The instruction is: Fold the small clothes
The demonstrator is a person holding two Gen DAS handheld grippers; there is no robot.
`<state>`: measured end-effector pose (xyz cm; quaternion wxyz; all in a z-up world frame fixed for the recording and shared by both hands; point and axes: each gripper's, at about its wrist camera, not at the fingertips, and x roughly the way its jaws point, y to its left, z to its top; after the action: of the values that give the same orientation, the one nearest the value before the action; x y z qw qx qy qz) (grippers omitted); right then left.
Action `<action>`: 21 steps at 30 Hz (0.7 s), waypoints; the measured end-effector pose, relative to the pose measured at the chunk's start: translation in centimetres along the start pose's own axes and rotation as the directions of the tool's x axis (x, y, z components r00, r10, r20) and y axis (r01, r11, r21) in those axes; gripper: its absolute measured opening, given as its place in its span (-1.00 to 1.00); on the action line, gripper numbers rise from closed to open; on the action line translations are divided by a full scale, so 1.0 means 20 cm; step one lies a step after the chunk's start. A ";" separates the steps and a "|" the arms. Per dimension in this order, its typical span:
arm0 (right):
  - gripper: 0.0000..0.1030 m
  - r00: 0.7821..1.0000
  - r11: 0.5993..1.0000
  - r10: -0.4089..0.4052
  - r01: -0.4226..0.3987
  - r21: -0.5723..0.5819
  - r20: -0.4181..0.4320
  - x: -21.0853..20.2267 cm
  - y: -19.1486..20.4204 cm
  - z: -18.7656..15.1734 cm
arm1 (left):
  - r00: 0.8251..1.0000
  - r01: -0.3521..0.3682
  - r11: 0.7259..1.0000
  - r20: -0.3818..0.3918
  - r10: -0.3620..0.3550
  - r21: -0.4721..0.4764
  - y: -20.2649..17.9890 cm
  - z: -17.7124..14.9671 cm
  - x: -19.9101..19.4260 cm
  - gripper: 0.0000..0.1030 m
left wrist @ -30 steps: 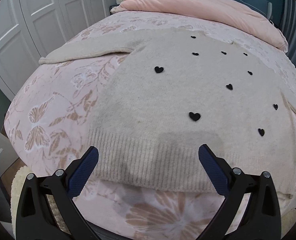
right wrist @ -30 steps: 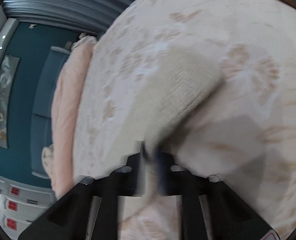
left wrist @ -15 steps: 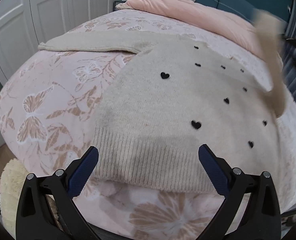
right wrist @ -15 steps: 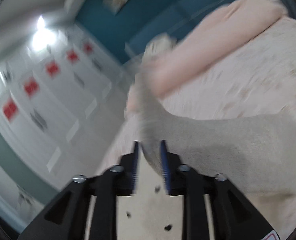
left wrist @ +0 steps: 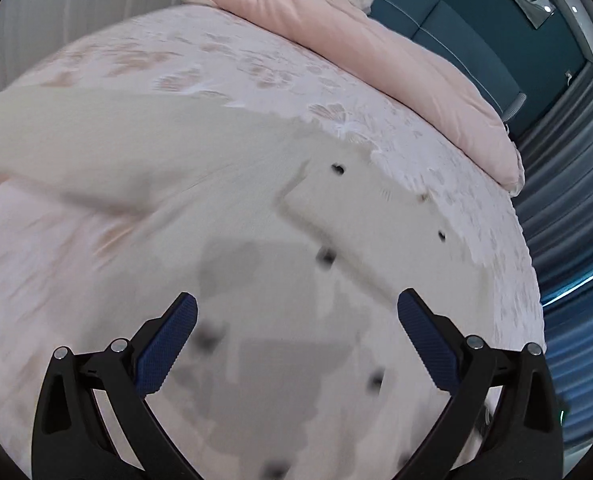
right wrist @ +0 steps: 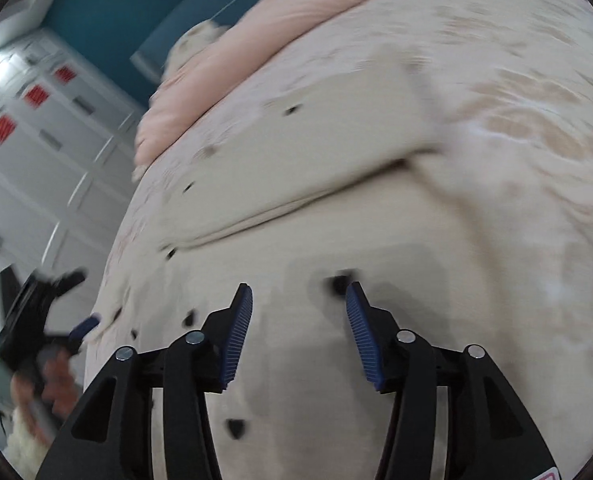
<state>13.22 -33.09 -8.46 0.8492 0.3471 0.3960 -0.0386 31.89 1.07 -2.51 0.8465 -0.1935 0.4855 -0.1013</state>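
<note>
A cream sweater (left wrist: 256, 240) dotted with small black hearts lies spread on the bed (left wrist: 256, 64), whose cover is pale pink with a floral print. One sleeve (right wrist: 316, 152) lies folded across its body. A pink duvet (left wrist: 376, 40) is bunched before a teal wall (left wrist: 476, 28); white wardrobes (right wrist: 36, 140) stand alongside. Left gripper (left wrist: 296, 320) and right gripper (right wrist: 298, 316) hover above the knit, jaws spread, holding nothing.

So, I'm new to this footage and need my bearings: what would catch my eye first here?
The cream sweater dotted with small black hearts fills the middle of both views, spread on the floral bedspread, with one sleeve folded across its body. The left gripper and right gripper hover above it, jaws open and empty. A pink duvet lies bunched at the bed's far end.
</note>
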 end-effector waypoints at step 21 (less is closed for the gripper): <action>-0.85 0.982 0.997 0.051 -0.061 0.050 0.182 0.08 -0.10 0.46 | 0.999 0.023 0.981 0.048 -0.014 -0.193 0.07 0.28 0.28 -0.87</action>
<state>19.65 -39.94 -6.63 0.8724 0.3764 0.3065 -0.0571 39.56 1.54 -5.01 0.8338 -0.2816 0.4714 -0.0567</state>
